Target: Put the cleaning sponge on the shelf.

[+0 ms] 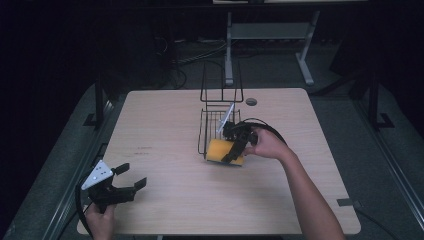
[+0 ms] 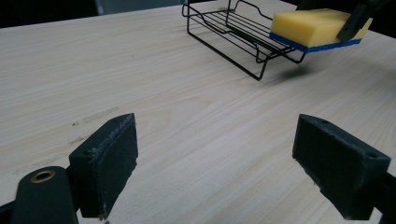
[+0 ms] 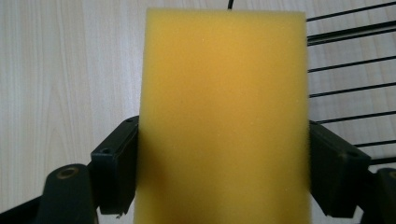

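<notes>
Right hand-held gripper (image 1: 234, 150) is clamped on a yellow sponge (image 1: 225, 151), one jaw pressed to each long side, as seen in right gripper view, where sponge (image 3: 224, 116) is held lengthwise betw. the pads. A blue layer is seen on sponge's underside (image 2: 317, 29) in left gripper view. Sponge is held at front edge of a black wire rack (image 1: 212, 125), partly over the rack's low tray, partly over bare worktop (image 1: 170, 195); a shadow is cast on the wood below it, so sponge is taken as lifted clear of worktop. Contact w/ rack wire cannot be told.

Rack is placed approx. mid-worktop, toward far side, w/ a tall wire back frame at its rear. A white strip-like item (image 1: 226, 118) is seen leaning inside the rack; its identity cannot be told.

Left hand-held gripper (image 1: 127, 179) is held at near-left corner of worktop, well apart from rack & sponge. Its jaws are spread wide, nothing betw. them; bare wood is seen betw. the pads (image 2: 109, 165) in left gripper view. Grey three-cornered plate is seen on top of it.
</notes>
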